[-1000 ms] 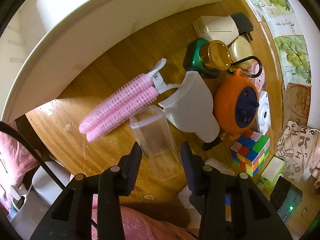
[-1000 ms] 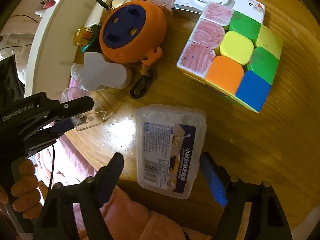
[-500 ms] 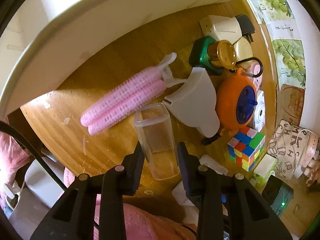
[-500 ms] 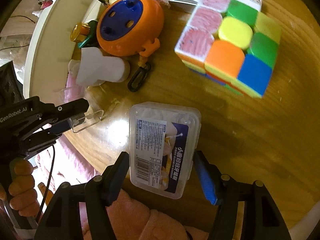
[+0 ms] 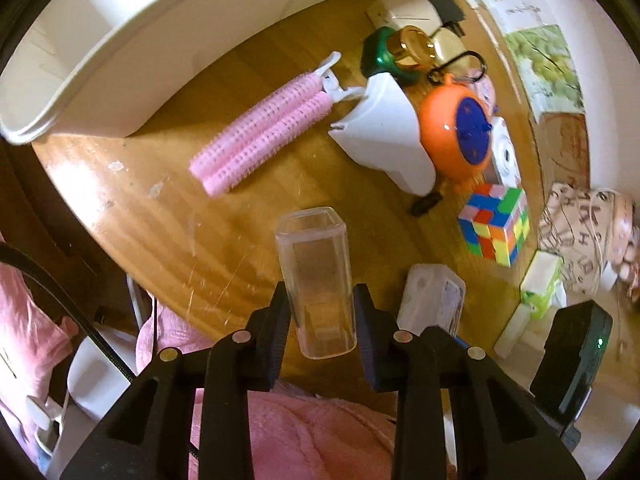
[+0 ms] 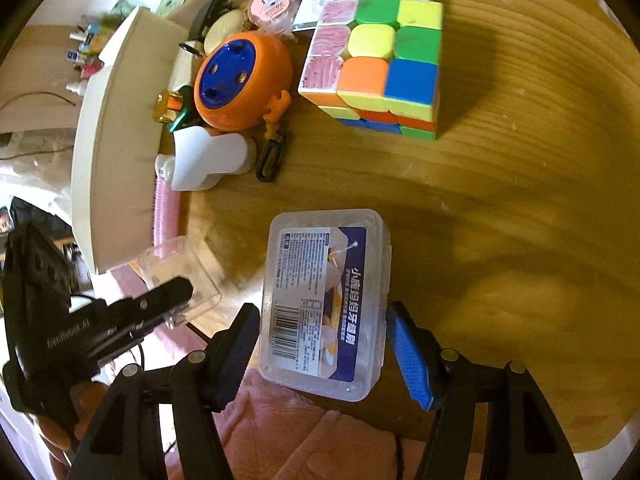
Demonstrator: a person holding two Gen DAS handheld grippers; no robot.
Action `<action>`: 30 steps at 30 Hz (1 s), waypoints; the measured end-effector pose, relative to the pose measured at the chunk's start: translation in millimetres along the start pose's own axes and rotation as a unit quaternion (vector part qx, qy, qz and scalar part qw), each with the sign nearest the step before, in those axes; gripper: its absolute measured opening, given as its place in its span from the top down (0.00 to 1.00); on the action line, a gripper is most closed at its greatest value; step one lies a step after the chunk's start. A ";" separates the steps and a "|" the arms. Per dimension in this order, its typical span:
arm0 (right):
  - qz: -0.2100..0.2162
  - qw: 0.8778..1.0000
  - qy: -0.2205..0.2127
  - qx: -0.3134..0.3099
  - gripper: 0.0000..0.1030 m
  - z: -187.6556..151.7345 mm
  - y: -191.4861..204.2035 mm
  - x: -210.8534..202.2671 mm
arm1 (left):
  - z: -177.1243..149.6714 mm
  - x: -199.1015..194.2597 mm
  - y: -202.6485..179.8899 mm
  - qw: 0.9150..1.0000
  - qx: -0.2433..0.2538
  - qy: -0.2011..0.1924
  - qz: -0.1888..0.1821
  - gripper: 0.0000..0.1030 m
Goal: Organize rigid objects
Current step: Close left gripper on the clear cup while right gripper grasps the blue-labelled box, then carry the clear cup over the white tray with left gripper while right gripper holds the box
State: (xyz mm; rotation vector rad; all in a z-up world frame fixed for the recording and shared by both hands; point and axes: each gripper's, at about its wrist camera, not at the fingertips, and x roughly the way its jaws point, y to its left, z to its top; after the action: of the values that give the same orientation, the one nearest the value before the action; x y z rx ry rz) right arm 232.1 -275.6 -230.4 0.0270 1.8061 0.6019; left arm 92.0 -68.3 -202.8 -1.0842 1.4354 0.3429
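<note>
So both claws closed in over the last second: left claw (image 5: 320,320) now pinches the clear tube (image 5: 316,276) at lower centre, right claw (image 6: 320,354) clamps the floss box (image 6: 324,304). Both look ready to lift off the tabletop (image 6: 500,200).

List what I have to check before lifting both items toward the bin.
1. Left gripper clamps the clear container: ok, a pad on each side.
2. Right gripper clamps the floss box: ok, it sits squarely between the pads.
3. Held items are apart from each other: ok, there is a gap in the left wrist view.
4. Clear container is empty: ok, nothing shows inside.
5. Low path to the white bin: not ok, the pink hair rollers lie in between, so lift over them.
6. Room inside the bin: cannot tell, its floor is hidden.
</note>
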 end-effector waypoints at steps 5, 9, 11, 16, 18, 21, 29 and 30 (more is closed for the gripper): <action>0.009 1.000 -0.011 0.009 0.36 -15.6 5.8 -0.4 | -11.5 -11.1 -9.7 0.999 0.034 -0.006 -0.001 0.68; 0.012 0.999 -0.029 0.008 0.36 -28.5 22.8 -5.8 | -16.6 -23.6 -27.0 0.996 0.088 -0.020 0.017 0.68; 0.013 0.999 -0.038 0.004 0.36 -33.3 30.1 -5.7 | -18.0 -30.4 -36.4 0.993 0.115 -0.027 0.023 0.68; 0.019 0.998 -0.060 0.008 0.36 -40.7 37.8 -18.7 | -17.9 -53.4 -47.3 0.980 0.187 -0.049 0.048 0.68; 0.022 0.998 -0.064 0.009 0.36 -38.9 42.0 -28.8 | -16.7 -63.4 -51.4 0.974 0.211 -0.062 0.057 0.68; 0.024 0.997 -0.076 0.008 0.36 -43.4 48.3 -39.6 | -12.5 -77.8 -55.9 0.966 0.237 -0.081 0.059 0.68; 0.002 0.992 -0.122 -0.012 0.36 -39.6 109.0 -44.2 | 5.4 -122.7 -57.2 0.950 0.277 -0.132 0.053 0.68; 0.000 0.992 -0.128 -0.014 0.36 -38.3 114.5 -45.2 | 7.8 -127.7 -55.7 0.949 0.281 -0.137 0.048 0.68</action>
State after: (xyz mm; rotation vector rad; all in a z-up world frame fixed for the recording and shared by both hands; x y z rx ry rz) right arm 180.1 -205.3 -135.6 0.0805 1.5494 0.5954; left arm 116.0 -39.7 -68.3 -0.4832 1.2279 0.1287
